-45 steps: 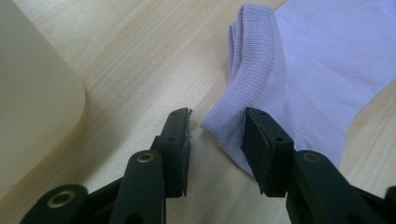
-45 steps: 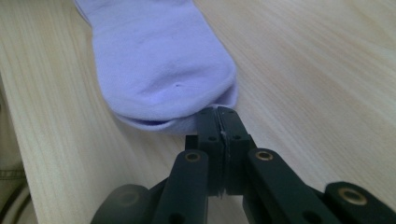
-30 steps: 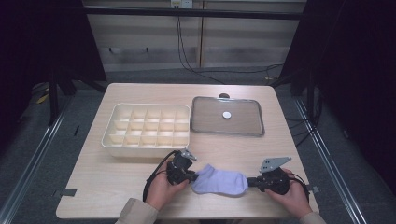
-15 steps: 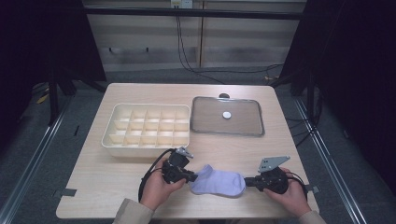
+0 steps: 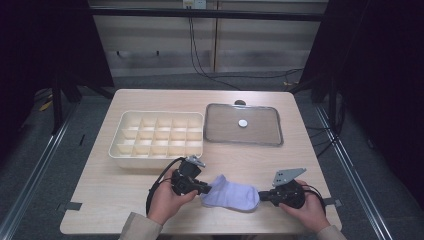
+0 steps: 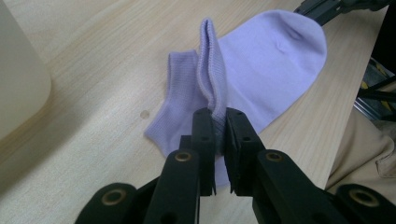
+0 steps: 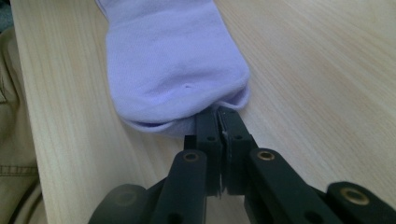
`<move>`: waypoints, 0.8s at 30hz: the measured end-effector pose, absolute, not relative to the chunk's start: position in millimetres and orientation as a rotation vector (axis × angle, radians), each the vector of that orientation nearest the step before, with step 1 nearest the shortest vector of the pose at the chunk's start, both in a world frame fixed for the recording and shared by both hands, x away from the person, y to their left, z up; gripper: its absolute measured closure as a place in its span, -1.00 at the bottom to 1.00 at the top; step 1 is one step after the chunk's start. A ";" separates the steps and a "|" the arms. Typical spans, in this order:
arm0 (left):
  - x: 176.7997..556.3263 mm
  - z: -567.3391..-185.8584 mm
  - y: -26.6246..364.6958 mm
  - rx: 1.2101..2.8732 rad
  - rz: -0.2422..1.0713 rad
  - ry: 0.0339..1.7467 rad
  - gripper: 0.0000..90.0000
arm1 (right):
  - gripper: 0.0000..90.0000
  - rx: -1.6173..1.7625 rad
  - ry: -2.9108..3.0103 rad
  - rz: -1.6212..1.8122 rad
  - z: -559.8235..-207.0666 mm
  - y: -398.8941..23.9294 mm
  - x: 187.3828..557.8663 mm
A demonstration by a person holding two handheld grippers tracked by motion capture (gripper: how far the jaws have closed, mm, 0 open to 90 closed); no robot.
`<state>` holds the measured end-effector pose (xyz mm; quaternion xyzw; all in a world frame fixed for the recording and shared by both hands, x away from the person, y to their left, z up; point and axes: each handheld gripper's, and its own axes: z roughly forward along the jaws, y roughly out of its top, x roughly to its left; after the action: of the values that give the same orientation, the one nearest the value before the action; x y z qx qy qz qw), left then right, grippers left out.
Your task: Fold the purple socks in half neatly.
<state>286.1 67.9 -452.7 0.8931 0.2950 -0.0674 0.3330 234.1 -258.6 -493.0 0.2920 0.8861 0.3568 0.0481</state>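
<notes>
Right now a lilac sock [image 5: 231, 195] lies flat on the pale wooden table [image 5: 125, 190], low in the high view and a little right of centre, stretched between the 2 grippers. At its left end the left gripper [image 5: 206, 190] has its jaws nearly together on the ribbed cuff; in the left gripper view that cuff [image 6: 211, 79] stands up as a folded ridge running from the black jaws toward the top of the frame, with the rest of the sock spread out to the right of it. At the sock's right end the right gripper [image 5: 261, 195] is clamped on the toe edge, and the right gripper view shows its jaws pressed close on the fabric at the centre of the frame, the sock's rounded toe [image 7: 182, 88] bulging above them.

Both grippers sit low over the table, each in a hand [image 5: 165, 200] coming in from the bottom edge. Above the left gripper, in the left half of the high view, stands a cream divided tray [image 5: 118, 148] with many small compartments. To its right, well apart from the sock, lies a clear rectangular lid [image 5: 265, 131] with a small white knob [image 5: 242, 123] at its centre.
</notes>
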 end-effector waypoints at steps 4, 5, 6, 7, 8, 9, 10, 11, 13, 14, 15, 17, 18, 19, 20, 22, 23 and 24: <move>285.7 -450.4 67.8 2.328 -0.185 0.768 0.84 | 0.95 0.866 2.713 1.082 -493.8 -253.3 234.7; 286.9 -449.3 69.1 2.354 -0.187 0.739 0.84 | 0.95 0.857 2.715 1.085 -493.9 -251.9 235.0; 286.0 -448.8 68.4 2.346 -0.190 0.749 0.84 | 0.94 0.856 2.719 1.082 -493.9 -250.5 234.9; 284.8 -447.9 67.6 2.338 -0.188 0.762 0.84 | 0.94 0.849 2.723 1.086 -494.7 -247.8 235.0; 284.9 -447.1 67.6 2.342 -0.190 0.755 0.84 | 0.94 0.849 2.723 1.086 -494.7 -247.8 235.0; 284.4 -445.7 67.4 2.343 -0.187 0.751 0.84 | 0.94 0.842 2.726 1.084 -494.8 -247.2 235.1; 284.3 -444.8 67.4 2.343 -0.189 0.745 0.84 | 0.94 0.848 2.726 1.083 -494.9 -246.0 234.9; 283.6 -444.1 66.8 2.343 -0.186 0.746 0.85 | 0.94 0.842 2.724 1.081 -494.9 -245.3 235.2; 282.8 -443.2 66.0 2.337 -0.189 0.741 0.85 | 0.94 0.833 2.725 1.077 -495.0 -244.5 235.5; 282.5 -442.7 65.7 2.339 -0.186 0.740 0.84 | 0.94 0.840 2.723 1.077 -494.9 -243.9 235.3; 283.1 -442.0 65.9 2.347 -0.188 0.727 0.84 | 0.94 0.840 2.724 1.080 -495.0 -243.6 235.3; 282.6 -440.9 65.4 2.341 -0.188 0.735 0.84 | 0.94 0.835 2.723 1.082 -495.3 -242.9 235.4; 282.4 -440.7 65.2 2.338 -0.190 0.739 0.84 | 0.93 0.829 2.721 1.085 -495.5 -242.6 235.7; 282.2 -440.4 65.1 2.337 -0.190 0.742 0.84 | 0.93 0.821 2.723 1.086 -495.8 -242.5 235.9; 282.4 -440.2 65.2 2.337 -0.195 0.735 0.84 | 0.93 0.828 2.721 1.090 -495.8 -241.9 235.7; 282.1 -439.8 64.8 2.337 -0.193 0.732 0.85 | 0.93 0.836 2.716 1.095 -495.9 -240.5 235.5; 281.6 -439.4 64.3 2.334 -0.193 0.735 0.85 | 0.93 0.830 2.719 1.095 -496.0 -240.2 235.8; 282.2 -439.1 64.8 2.346 -0.194 0.720 0.84 | 0.92 0.831 2.717 1.092 -496.0 -239.4 235.8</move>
<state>282.2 64.8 -439.1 0.8985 0.2757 -0.0742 0.3335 235.8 -239.4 -496.0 0.2727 0.8916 0.3583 0.0488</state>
